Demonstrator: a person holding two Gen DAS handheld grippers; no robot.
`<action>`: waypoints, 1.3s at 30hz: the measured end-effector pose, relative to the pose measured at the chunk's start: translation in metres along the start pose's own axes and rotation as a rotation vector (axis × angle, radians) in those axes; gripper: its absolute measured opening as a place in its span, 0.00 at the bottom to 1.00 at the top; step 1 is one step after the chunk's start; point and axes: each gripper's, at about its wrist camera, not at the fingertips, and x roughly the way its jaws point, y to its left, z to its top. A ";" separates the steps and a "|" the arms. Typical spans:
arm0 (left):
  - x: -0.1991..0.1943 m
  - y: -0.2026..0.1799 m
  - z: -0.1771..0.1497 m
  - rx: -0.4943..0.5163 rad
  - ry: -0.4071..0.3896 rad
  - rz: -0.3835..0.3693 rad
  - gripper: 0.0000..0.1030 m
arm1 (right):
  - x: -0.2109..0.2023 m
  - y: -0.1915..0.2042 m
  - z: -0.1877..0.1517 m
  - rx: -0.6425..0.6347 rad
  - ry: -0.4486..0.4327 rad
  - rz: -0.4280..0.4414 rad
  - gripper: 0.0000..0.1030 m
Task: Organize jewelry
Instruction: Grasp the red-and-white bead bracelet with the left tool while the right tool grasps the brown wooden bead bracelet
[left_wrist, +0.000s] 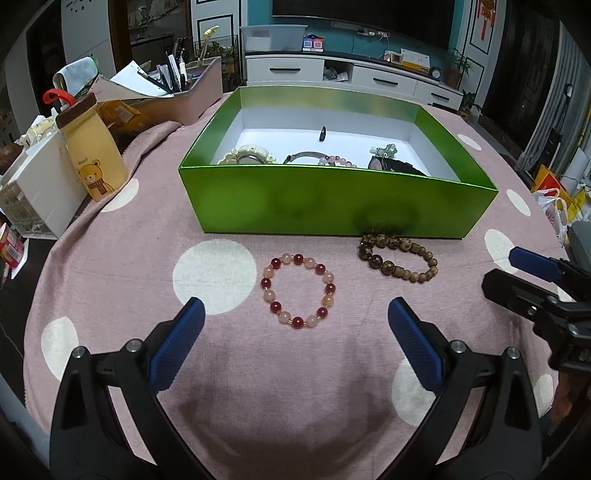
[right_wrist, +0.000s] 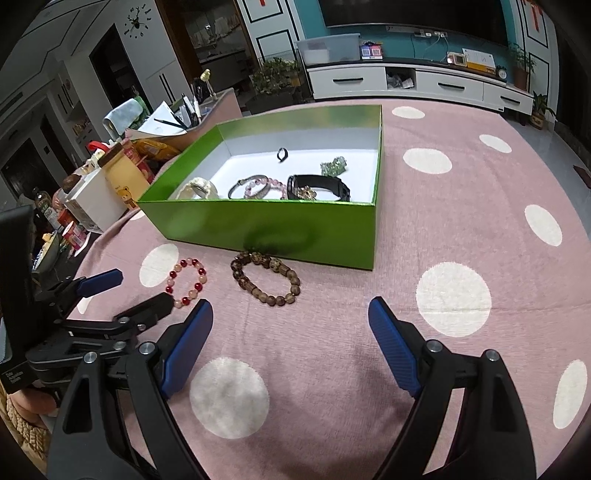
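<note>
Two bracelets lie loose on the pink dotted tablecloth in front of the green box, not yet put away. Inside the box, on its white floor, sit a cream watch, a dark bangle, a pink bead bracelet, a black watch, a green bead cluster and a small black ring near the back. The brown bead bracelet rests close against the box's front wall; the red and peach bracelet lies nearer the person. The left gripper hangs with jaws spread wide and empty, the red and peach bracelet just ahead of its tips. The right gripper is also wide open and holds nothing, the brown bracelet ahead and to its left. For a clean pickup, each gripper would likely do best to straddle one side of its loop and pinch a bead, since the strands are slack and may sag when lifted over the box wall.
</note>
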 end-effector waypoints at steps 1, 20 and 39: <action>0.000 0.002 -0.001 -0.004 -0.003 -0.008 0.98 | 0.003 -0.001 0.000 0.001 0.005 -0.004 0.84; 0.025 0.027 -0.001 -0.072 0.003 -0.018 0.68 | 0.056 0.011 0.012 -0.123 0.072 -0.077 0.46; 0.034 0.011 -0.008 0.029 -0.010 -0.009 0.10 | 0.070 0.036 0.012 -0.261 0.063 -0.109 0.07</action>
